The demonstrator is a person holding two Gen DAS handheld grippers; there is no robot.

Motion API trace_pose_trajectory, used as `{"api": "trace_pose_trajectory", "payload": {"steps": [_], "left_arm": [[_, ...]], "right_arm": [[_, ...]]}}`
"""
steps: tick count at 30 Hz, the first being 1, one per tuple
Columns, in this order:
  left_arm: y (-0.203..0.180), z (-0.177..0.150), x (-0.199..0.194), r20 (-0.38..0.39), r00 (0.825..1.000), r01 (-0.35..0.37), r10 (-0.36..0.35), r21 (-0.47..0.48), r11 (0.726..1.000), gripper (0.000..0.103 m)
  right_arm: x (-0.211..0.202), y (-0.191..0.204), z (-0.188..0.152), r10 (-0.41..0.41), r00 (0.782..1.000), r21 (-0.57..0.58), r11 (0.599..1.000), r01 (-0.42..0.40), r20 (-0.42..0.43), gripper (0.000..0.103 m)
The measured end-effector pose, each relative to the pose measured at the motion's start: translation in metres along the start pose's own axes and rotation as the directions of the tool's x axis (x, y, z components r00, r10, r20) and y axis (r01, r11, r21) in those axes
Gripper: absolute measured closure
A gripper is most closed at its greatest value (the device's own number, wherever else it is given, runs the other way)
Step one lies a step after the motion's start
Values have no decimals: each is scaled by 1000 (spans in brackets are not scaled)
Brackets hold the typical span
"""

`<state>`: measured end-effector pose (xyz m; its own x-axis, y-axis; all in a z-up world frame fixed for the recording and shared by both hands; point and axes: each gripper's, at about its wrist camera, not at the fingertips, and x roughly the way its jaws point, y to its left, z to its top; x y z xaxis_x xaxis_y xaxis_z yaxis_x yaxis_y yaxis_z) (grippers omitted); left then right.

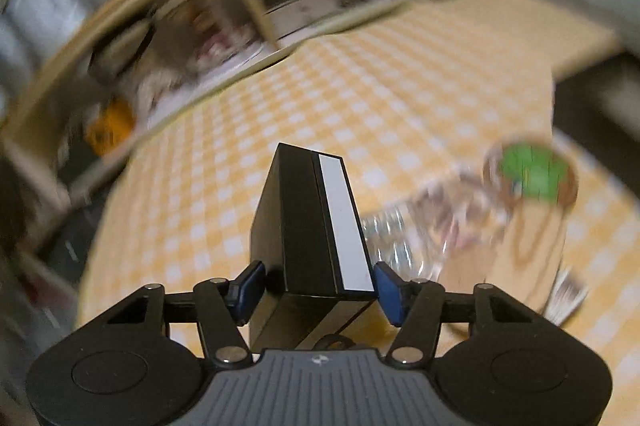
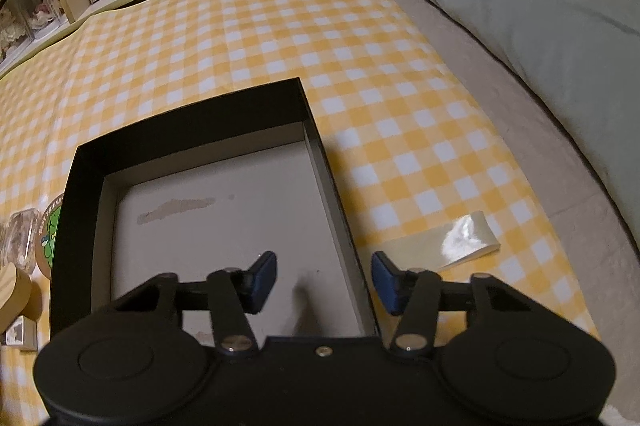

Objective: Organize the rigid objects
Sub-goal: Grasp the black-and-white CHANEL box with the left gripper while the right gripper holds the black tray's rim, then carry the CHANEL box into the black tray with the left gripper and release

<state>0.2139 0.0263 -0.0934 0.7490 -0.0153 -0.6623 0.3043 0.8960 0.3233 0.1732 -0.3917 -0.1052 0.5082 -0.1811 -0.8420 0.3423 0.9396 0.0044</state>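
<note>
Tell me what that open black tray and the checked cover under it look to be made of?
The black tray looks like matte cardboard: thin straight walls, a pale papery floor with a scuffed patch. The checked cover seems to be glossy plastic or coated sheet, judging by its flat lie, fold lines and the shiny curled strip at its edge.

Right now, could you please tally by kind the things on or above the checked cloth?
Black boxes: 2, the slim box in the left tool and the open box
Clear containers: 1
Round coasters: 1
Wooden discs: 1
Small white boxes: 1
Glossy strips: 1
Total: 7
</note>
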Motion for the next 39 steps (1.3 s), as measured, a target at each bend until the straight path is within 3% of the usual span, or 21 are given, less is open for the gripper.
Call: {"api": "trace_pose_trajectory", "payload": {"steps": [3,7,12,16,24,27,29,32,36,39], "left_arm": [[28,-2,-5,-18,999,34,-37,-160,986,50],[48,-8,-7,-29,999,-29,23,-229,973,48],[53,-2,1,-40,999,-9,-2,-267,964,48],[52,4,9,-52,999,-26,12,-272,962,47],[65,5,11,-69,997,-10,-18,-381,925,52],[78,5,1,-31,999,13,-31,-473,881,54],[87,5,-8,-5,999,40,-51,-545,837,54],[90,7,-19,37,997,82,-75,-597,798,54],[85,17,-38,100,992,126,-82,-607,785,54],[77,24,-55,155,985,155,-77,-592,791,54]], "right_arm": [[1,-1,1,-6,1000,3,1000,6,-3,64],[1,-4,1,-35,999,14,999,35,-8,79],[3,-7,2,-62,998,36,997,63,-14,91],[6,-9,3,-56,998,37,998,56,-13,91],[6,-5,2,-64,998,8,998,64,-13,91],[7,-5,2,-63,998,9,998,63,-13,92],[6,-5,2,-63,998,8,998,64,-13,92],[6,-5,2,-63,998,8,998,63,-13,92],[7,-5,2,-60,998,11,998,60,-13,92],[6,-5,2,-62,998,9,998,62,-13,92]]}}
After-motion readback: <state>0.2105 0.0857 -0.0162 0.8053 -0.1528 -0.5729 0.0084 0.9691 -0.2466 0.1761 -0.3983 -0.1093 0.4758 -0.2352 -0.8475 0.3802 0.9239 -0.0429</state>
